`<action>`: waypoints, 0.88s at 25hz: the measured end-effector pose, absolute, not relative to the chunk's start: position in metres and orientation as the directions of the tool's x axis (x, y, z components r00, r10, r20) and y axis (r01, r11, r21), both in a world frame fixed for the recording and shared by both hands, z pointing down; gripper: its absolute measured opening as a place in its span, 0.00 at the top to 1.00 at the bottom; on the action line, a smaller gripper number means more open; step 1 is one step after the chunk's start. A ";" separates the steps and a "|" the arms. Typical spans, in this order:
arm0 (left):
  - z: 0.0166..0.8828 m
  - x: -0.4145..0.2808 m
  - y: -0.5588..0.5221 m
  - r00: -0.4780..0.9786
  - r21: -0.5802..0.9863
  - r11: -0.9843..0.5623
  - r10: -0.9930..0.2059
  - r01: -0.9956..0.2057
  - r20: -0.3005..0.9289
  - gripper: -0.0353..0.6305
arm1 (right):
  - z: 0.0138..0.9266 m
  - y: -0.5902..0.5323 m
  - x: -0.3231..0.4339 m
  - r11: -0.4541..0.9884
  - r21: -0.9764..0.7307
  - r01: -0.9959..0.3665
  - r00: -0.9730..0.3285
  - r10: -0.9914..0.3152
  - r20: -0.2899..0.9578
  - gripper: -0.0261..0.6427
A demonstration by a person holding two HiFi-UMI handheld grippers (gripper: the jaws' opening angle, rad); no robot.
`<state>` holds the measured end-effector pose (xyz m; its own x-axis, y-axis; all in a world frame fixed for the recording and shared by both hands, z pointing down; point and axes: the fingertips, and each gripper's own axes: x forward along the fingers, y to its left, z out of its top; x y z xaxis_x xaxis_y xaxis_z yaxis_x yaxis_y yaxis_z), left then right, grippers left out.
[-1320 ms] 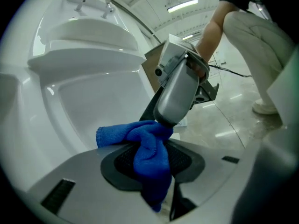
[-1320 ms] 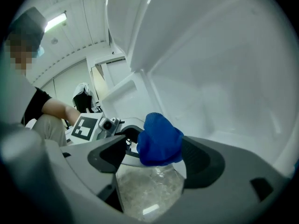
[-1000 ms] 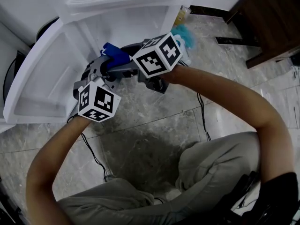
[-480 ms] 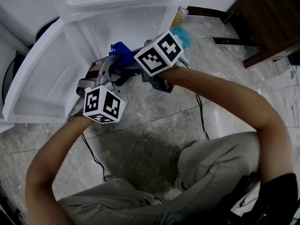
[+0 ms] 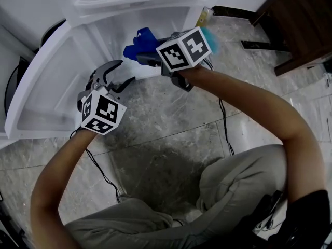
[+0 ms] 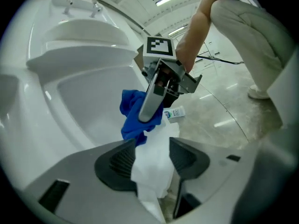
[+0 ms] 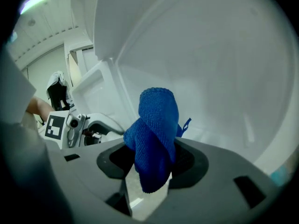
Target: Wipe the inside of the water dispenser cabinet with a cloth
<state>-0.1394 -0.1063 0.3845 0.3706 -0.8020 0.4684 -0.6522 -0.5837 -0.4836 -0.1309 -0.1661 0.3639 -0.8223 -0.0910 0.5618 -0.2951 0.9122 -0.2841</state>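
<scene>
One blue cloth (image 5: 138, 42), pinched in my right gripper (image 5: 146, 55), jaws just closed on it, held at mouth of open cabinet (image 5: 161, 21). My left gripper (image 5: 125, 70) nearby, jaws just spread wide, gripping nothing.

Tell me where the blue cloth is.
The blue cloth is clamped in the right gripper, upper centre of the head view, at the mouth of the white cabinet, above-right of the open left gripper.

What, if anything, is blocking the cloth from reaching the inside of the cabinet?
Nothing visible. The right gripper, whose jaws have just been closing, pinches the blue cloth right in front of the cabinet's white inside wall. The door is swung open, and the left gripper, empty, its jaws just opening, sits aside.
</scene>
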 end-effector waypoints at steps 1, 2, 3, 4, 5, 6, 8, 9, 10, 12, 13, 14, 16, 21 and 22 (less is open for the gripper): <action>0.386 -0.143 -0.105 0.367 -0.471 -0.580 -0.802 -0.665 0.471 0.68 | 0.357 -0.172 -0.137 0.919 -0.261 -0.295 -0.842 -0.121 0.527 0.69; 0.387 -0.144 -0.104 0.371 -0.457 -0.582 -0.800 -0.673 0.471 0.87 | 0.349 -0.177 -0.144 0.927 -0.234 -0.292 -0.861 -0.148 0.486 0.69; 0.389 -0.144 -0.102 0.383 -0.441 -0.590 -0.793 -0.676 0.474 0.94 | 0.341 -0.181 -0.152 0.935 -0.203 -0.290 -0.879 -0.176 0.444 0.69; 0.391 -0.142 -0.100 0.397 -0.425 -0.603 -0.783 -0.676 0.478 0.94 | 0.332 -0.186 -0.160 0.943 -0.166 -0.289 -0.894 -0.204 0.398 0.69; 0.393 -0.141 -0.098 0.410 -0.411 -0.615 -0.773 -0.673 0.485 0.94 | 0.322 -0.189 -0.169 0.949 -0.124 -0.290 -0.908 -0.233 0.347 0.69; 0.396 -0.140 -0.095 0.417 -0.399 -0.625 -0.764 -0.671 0.493 0.94 | 0.312 -0.192 -0.177 0.953 -0.075 -0.295 -0.920 -0.262 0.291 0.69; 0.404 -0.141 -0.089 0.423 -0.370 -0.634 -0.750 -0.679 0.509 0.94 | 0.291 -0.197 -0.195 0.948 0.018 -0.318 -0.934 -0.316 0.169 0.69; 0.408 -0.143 -0.086 0.422 -0.351 -0.634 -0.745 -0.689 0.516 0.94 | 0.281 -0.199 -0.202 0.941 0.048 -0.334 -0.935 -0.337 0.110 0.69; 0.412 -0.146 -0.082 0.421 -0.333 -0.632 -0.741 -0.699 0.523 0.94 | 0.272 -0.202 -0.209 0.933 0.064 -0.354 -0.932 -0.358 0.055 0.69; 0.419 -0.153 -0.075 0.413 -0.309 -0.627 -0.736 -0.715 0.536 0.94 | 0.258 -0.210 -0.217 0.911 0.075 -0.405 -0.914 -0.403 -0.039 0.69; 0.422 -0.157 -0.071 0.408 -0.302 -0.624 -0.734 -0.721 0.543 0.94 | 0.253 -0.214 -0.220 0.899 0.082 -0.431 -0.902 -0.425 -0.080 0.69; 0.424 -0.161 -0.068 0.403 -0.296 -0.621 -0.733 -0.726 0.548 0.94 | 0.248 -0.219 -0.222 0.887 0.094 -0.453 -0.889 -0.442 -0.117 0.69; 0.428 -0.169 -0.062 0.394 -0.285 -0.614 -0.731 -0.736 0.558 0.94 | 0.241 -0.229 -0.225 0.862 0.123 -0.492 -0.866 -0.470 -0.174 0.70; 0.432 -0.182 -0.055 0.382 -0.262 -0.596 -0.733 -0.759 0.563 0.94 | 0.236 -0.270 -0.240 0.813 0.063 -0.579 -0.805 -0.559 -0.199 0.70; 0.432 -0.183 -0.055 0.382 -0.259 -0.595 -0.734 -0.761 0.562 0.94 | 0.236 -0.278 -0.242 0.806 0.046 -0.590 -0.796 -0.572 -0.198 0.70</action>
